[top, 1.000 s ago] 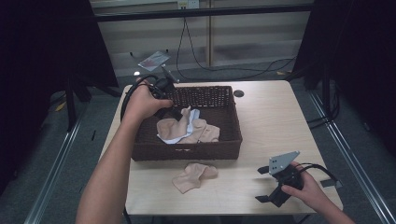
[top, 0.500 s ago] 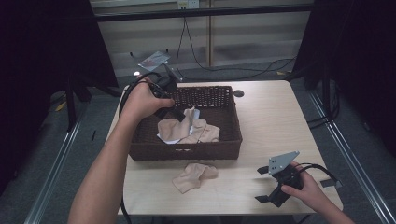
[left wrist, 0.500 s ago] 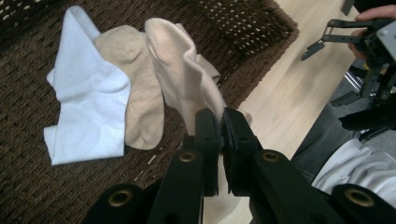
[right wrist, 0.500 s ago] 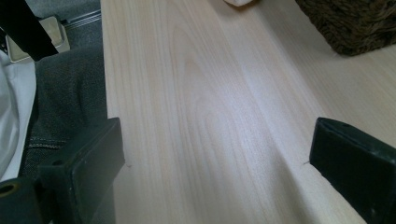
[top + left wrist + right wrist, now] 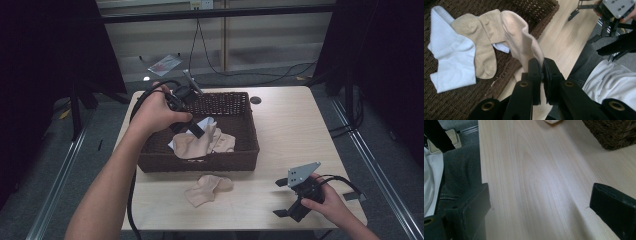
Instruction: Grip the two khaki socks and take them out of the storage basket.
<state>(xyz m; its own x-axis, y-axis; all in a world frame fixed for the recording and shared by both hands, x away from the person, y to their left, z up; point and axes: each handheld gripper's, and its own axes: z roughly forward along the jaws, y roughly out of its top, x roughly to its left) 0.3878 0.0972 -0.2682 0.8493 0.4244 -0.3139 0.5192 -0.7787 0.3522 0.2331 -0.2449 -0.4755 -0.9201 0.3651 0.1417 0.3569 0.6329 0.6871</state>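
Since a second ago your left hand (image 5: 159,111) has lifted over the wicker basket (image 5: 247,145); the left gripper (image 5: 541,65) is clamped on a beige sock (image 5: 520,37), raised above it. Your right gripper (image 5: 287,207) rests wide open on the table (image 5: 295,130).

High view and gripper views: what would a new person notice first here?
First, the dark wicker basket at the table's middle, with beige and white socks inside. Above it the left gripper pinches a beige sock, lifting it. One more beige sock lies on the table before the basket, and the right gripper rests open.
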